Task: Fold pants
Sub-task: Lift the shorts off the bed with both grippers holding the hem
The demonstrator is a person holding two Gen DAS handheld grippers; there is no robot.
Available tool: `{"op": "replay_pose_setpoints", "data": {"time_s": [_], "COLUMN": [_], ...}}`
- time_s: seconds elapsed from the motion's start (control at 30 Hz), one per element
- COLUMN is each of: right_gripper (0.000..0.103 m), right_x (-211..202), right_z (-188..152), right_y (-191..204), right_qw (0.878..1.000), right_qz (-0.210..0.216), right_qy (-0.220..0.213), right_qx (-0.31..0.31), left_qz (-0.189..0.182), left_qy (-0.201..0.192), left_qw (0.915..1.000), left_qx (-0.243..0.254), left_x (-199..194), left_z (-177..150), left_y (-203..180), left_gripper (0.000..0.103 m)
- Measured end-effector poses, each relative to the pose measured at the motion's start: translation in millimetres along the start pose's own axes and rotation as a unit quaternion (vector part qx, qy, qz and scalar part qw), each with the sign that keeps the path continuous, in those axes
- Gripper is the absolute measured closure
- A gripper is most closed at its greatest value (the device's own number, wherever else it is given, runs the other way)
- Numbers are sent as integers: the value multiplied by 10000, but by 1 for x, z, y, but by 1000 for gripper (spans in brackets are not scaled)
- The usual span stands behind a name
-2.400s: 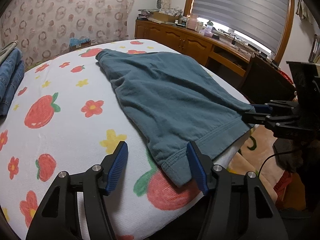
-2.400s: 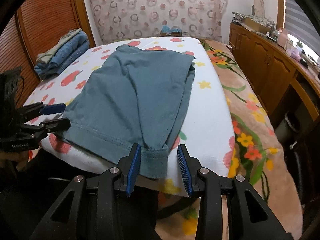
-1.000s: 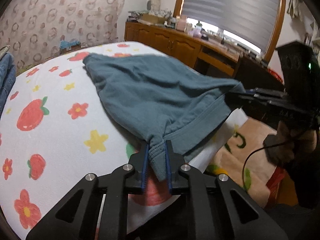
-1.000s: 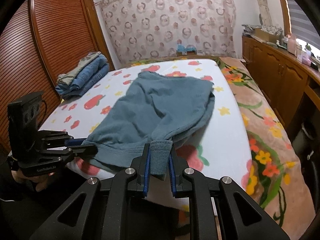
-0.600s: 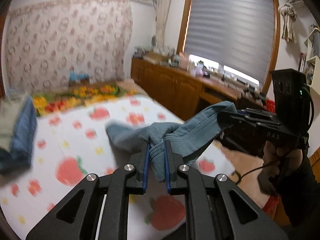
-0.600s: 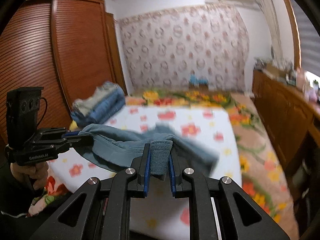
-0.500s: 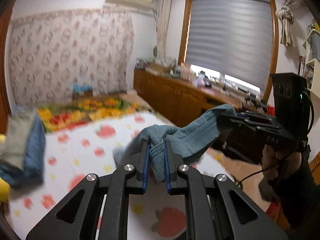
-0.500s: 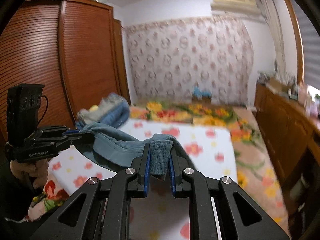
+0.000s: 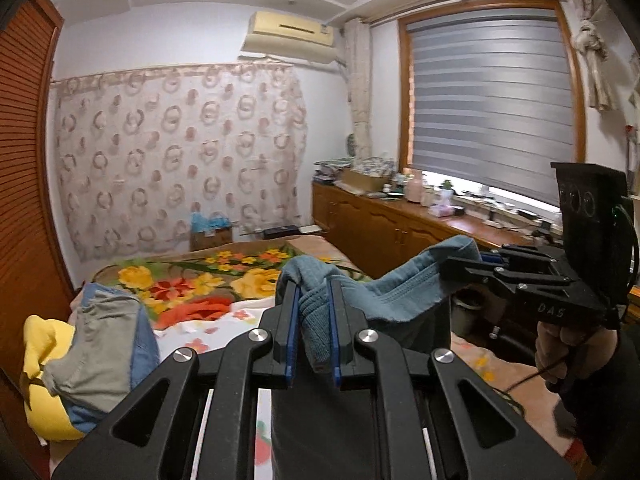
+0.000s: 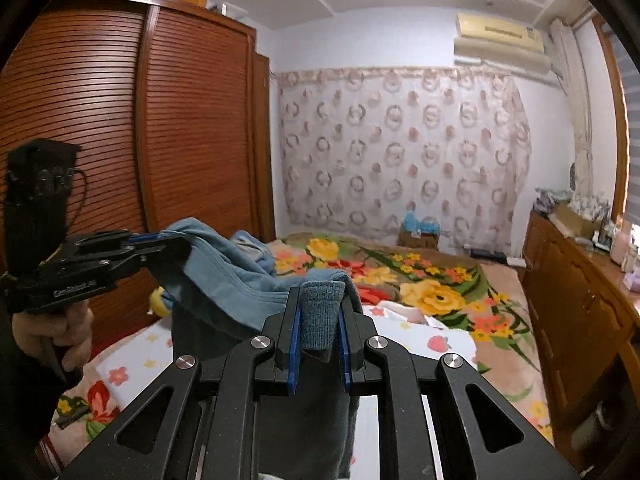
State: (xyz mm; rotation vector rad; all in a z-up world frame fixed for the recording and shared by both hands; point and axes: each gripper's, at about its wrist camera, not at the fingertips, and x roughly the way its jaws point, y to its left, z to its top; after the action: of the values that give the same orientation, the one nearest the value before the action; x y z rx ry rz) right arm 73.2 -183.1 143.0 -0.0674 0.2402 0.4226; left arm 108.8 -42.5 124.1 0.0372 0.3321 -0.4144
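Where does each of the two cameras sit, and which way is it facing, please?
Left wrist: on the left gripper, facing the window wall; its fingers pinch the pants, right gripper opposite.
Right wrist: on the right gripper, facing the wardrobe; left gripper opposite.
Shared: the pants, the bed, the patterned curtain.

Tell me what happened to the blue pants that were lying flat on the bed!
Both grippers closed on the waistband corners and lifted the pants up off the bed. The left hand-held gripper and the right hand-held gripper now hold them in the air, with the fabric hanging down between them. The pile of clothes stayed on the bed.
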Motion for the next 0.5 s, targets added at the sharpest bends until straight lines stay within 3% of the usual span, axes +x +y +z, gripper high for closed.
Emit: {"op": "replay_pose_setpoints", "data": {"time_s": [0.13, 0.23, 0.33, 0.5], "right_gripper": [88, 88, 88, 88], "right_x": [36, 50, 58, 83], "right_z": [37, 47, 27, -32], "right_y": [-23, -13, -1, 11], "right_qw": [9997, 9995, 9996, 9937], "right_qz": [-240, -296, -168, 131], "right_qy": [-64, -49, 206, 1109], "right_qx": [-35, -46, -67, -66], "left_qz": [312, 396, 374, 275], "left_qy": [-152, -110, 194, 1040], "left_qw": [9994, 9991, 9991, 9942], "left_qx": [36, 55, 19, -40], "left_x": [24, 24, 25, 29], "left_z": [20, 19, -9, -95], "left_y": [16, 20, 24, 18], "left_gripper": [89, 89, 89, 89]}}
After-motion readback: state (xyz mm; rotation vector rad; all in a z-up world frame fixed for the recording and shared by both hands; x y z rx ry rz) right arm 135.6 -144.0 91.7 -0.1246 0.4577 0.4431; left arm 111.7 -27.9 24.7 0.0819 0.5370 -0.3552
